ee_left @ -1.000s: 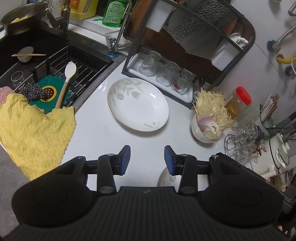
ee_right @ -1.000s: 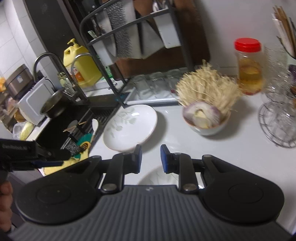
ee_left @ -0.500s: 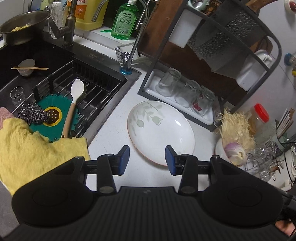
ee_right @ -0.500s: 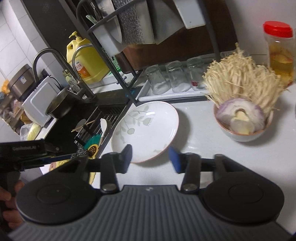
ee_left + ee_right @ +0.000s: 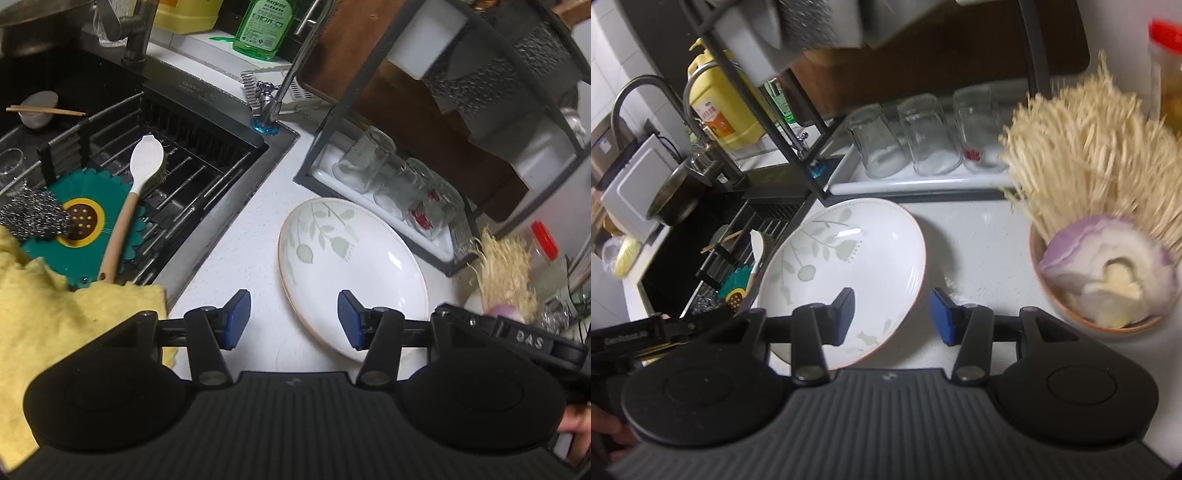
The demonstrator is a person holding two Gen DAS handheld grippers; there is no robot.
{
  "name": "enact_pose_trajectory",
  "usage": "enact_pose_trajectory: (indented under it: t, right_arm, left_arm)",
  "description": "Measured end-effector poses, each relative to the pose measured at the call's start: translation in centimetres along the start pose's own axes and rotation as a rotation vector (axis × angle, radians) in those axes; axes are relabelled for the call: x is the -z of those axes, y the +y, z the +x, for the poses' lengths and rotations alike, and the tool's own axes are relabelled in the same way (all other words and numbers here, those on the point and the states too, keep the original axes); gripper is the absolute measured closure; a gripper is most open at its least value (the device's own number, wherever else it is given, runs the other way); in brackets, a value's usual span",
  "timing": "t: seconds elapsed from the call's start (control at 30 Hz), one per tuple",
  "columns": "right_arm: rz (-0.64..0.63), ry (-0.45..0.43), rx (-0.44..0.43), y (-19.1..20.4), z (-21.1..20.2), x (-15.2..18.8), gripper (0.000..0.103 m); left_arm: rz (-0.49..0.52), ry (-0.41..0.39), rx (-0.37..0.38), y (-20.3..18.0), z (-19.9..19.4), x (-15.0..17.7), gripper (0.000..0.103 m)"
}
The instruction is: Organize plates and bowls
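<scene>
Left wrist view: the left gripper (image 5: pixel 291 319) hangs over the white counter (image 5: pixel 240 251) with its jaws spread wide and nothing between them; the left blue pad stands over bare counter and the right pad over the near edge of the plate (image 5: pixel 351 273). The plate, white with a green leaf pattern and a thin reddish rim, lies flat on the counter between the sink (image 5: pixel 177 147) and the black dish rack (image 5: pixel 424 155). Three upturned glasses (image 5: pixel 402 184) stand in the tray at the foot of the rack, just beyond the plate. In the sink lie a white-headed brush with a wooden handle (image 5: pixel 129 199), a teal flower-shaped mat (image 5: pixel 88 236), a steel scourer (image 5: pixel 29 218) and a small dish with chopsticks across it (image 5: pixel 37 109). A yellow cloth (image 5: pixel 55 325) hangs over the sink's near edge. A green bottle (image 5: pixel 264 27) stands behind the sink. Right wrist view: the right gripper (image 5: pixel 892 317) has its jaws spread and empty; the left pad is over the plate (image 5: pixel 846 266), the right pad over bare counter beside the rim. A bowl (image 5: pixel 1067 314) holding a cut purple onion (image 5: pixel 1104 273) and a bunch of enoki mushrooms (image 5: pixel 1086 155) stands on the counter to the right, apart from the plate. A yellow jug (image 5: pixel 720 103) stands behind the sink, and the left gripper's body shows at the lower left edge.
</scene>
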State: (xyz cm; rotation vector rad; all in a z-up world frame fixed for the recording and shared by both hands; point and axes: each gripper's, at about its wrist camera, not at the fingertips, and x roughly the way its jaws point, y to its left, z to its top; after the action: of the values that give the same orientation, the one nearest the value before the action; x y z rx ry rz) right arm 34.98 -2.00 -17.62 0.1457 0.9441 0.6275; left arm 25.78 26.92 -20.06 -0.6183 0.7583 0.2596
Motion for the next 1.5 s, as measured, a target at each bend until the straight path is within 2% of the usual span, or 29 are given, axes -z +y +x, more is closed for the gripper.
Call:
enact_pose_trajectory:
  t: [0.03, 0.1, 0.2, 0.23, 0.33, 0.43, 0.6, 0.7, 0.8, 1.13, 1.5]
  right_arm:
    - [-0.002, 0.008, -0.01, -0.1, 0.4, -0.1, 0.055]
    - [0.008, 0.027, -0.007, -0.2, 1.2, -0.3, 0.062]
    - [0.009, 0.03, 0.001, -0.4, 2.2, -0.3, 0.066]
    - [-0.006, 0.029, 0.015, -0.3, 2.5, -0.3, 0.071]
    - [-0.045, 0.026, 0.054, -0.3, 3.2, -0.2, 0.078]
    - [-0.036, 0.019, 0.051, -0.7, 3.8, -0.3, 0.083]
    - [-0.033, 0.004, 0.048, -0.8, 4.2, -0.3, 0.085]
    - [-0.062, -0.005, 0.077, -0.6, 4.4, -0.2, 0.086]
    - [-0.076, -0.004, 0.07, -0.4, 4.5, -0.1, 0.088]
    - [-0.083, -0.014, 0.085, -0.1, 2.8, 0.3, 0.087]
    - [-0.047, -0.055, 0.125, 0.0, -4.0, 0.8, 0.087]
  left_arm:
    - [-0.033, 0.004, -0.012, 0.3, 0.7, -0.2, 0.046]
    - [-0.076, 0.005, 0.012, 0.6, 2.1, -0.4, 0.047]
    - [-0.067, 0.007, 0.014, 0.3, 3.6, -0.4, 0.048]
    - [-0.069, 0.008, 0.019, 0.2, 3.9, -0.3, 0.05]
    - [-0.074, 0.013, 0.025, 0.1, 4.9, -0.1, 0.06]
    - [-0.071, -0.004, 0.026, 0.2, 5.5, -0.2, 0.069]
    - [-0.022, -0.003, 0.022, 0.2, 6.5, -0.5, 0.085]
    - [0.019, -0.007, 0.016, 0.1, 6.8, -0.5, 0.091]
    - [0.052, -0.008, 0.024, 0.2, 6.8, -0.5, 0.092]
    - [0.071, 0.017, 0.062, -0.1, 5.8, -0.4, 0.092]
    - [0.138, 0.079, 0.104, -4.5, 1.5, -0.3, 0.092]
